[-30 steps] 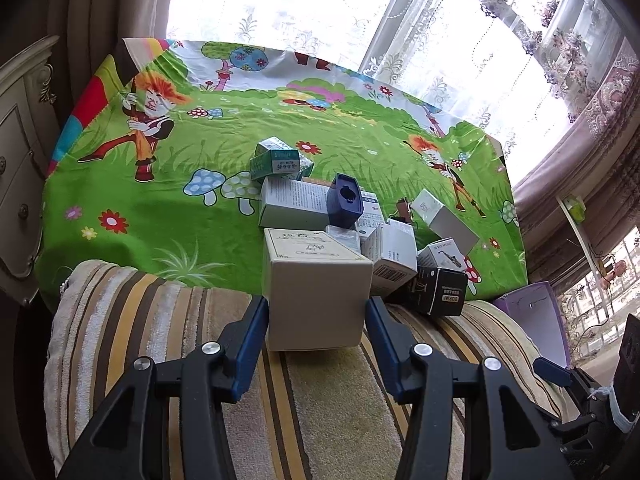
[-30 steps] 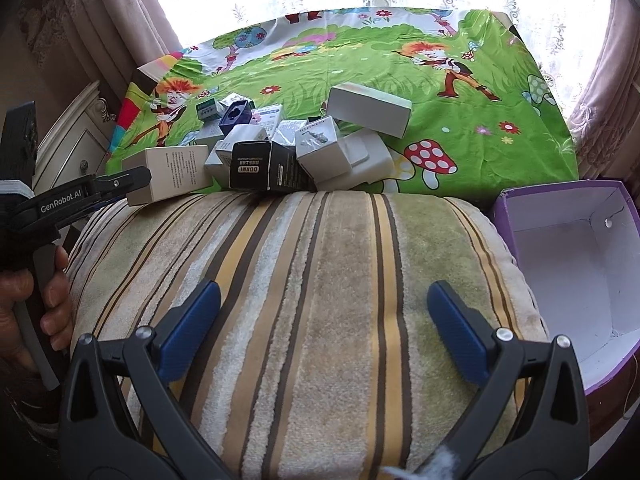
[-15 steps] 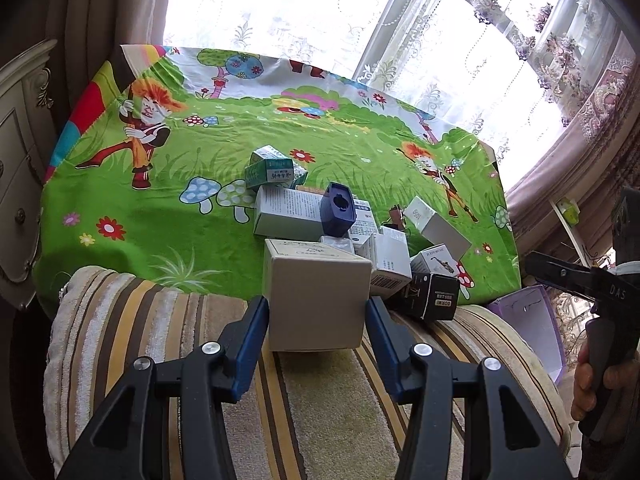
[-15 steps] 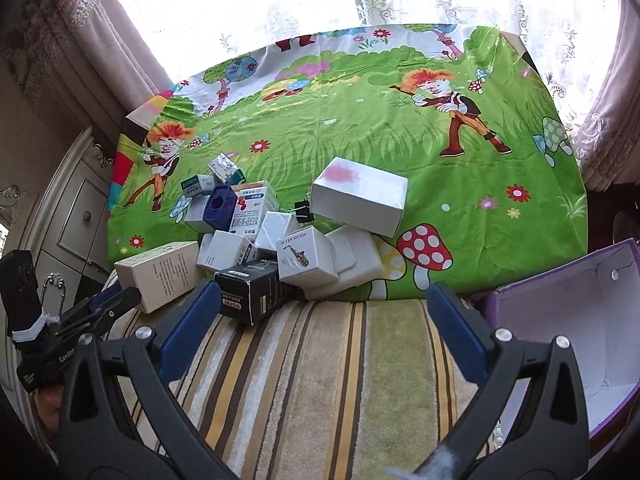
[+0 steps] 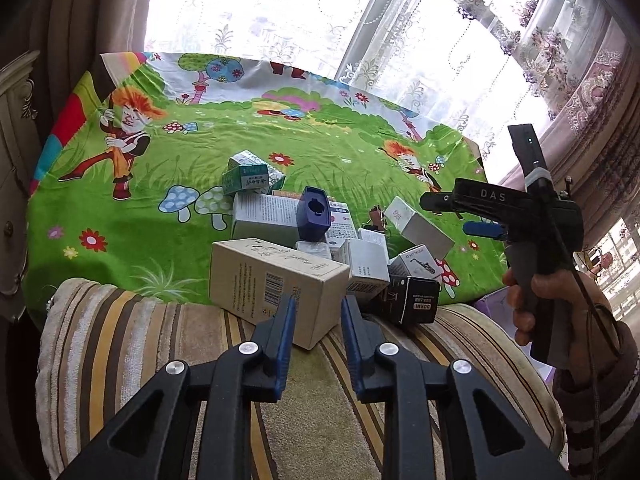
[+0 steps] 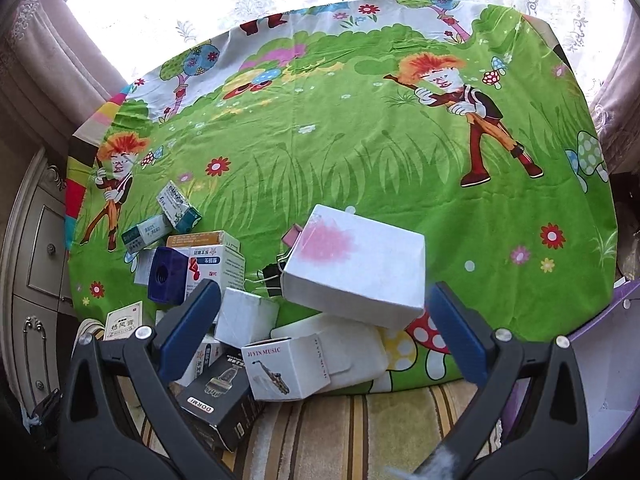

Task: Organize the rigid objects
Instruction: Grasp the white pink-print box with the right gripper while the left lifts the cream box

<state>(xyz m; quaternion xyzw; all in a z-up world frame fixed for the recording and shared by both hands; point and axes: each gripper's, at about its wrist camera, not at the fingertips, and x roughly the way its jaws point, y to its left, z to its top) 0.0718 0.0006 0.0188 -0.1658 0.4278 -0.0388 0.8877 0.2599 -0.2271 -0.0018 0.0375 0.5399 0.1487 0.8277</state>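
Observation:
A pile of small cartons lies on the green cartoon cloth (image 5: 120,216). Nearest in the left wrist view is a beige box (image 5: 264,284), turned at an angle on the striped cushion (image 5: 132,344). My left gripper (image 5: 318,316) is closing, and its pads pinch the box's near corner. My right gripper (image 6: 322,296) is open wide, and a white box with a pink stain (image 6: 356,264) shows between its fingers. A hand holds that right gripper (image 5: 448,214) at the right of the left wrist view. A black DORMI box (image 6: 220,400) and a JIYIN MUSIC box (image 6: 284,368) lie at the front of the pile.
An open purple box (image 6: 616,320) with a white inside stands to the right of the cushion. A navy block (image 5: 314,214) and green cartons (image 5: 246,174) sit at the pile's far side. A cream dresser (image 6: 36,264) stands to the left, and curtains hang behind the cloth.
My left jaws have narrowed onto the beige box, which has turned corner-first. My right gripper has moved forward from over the cushion to over the pile and now shows in the left wrist view.

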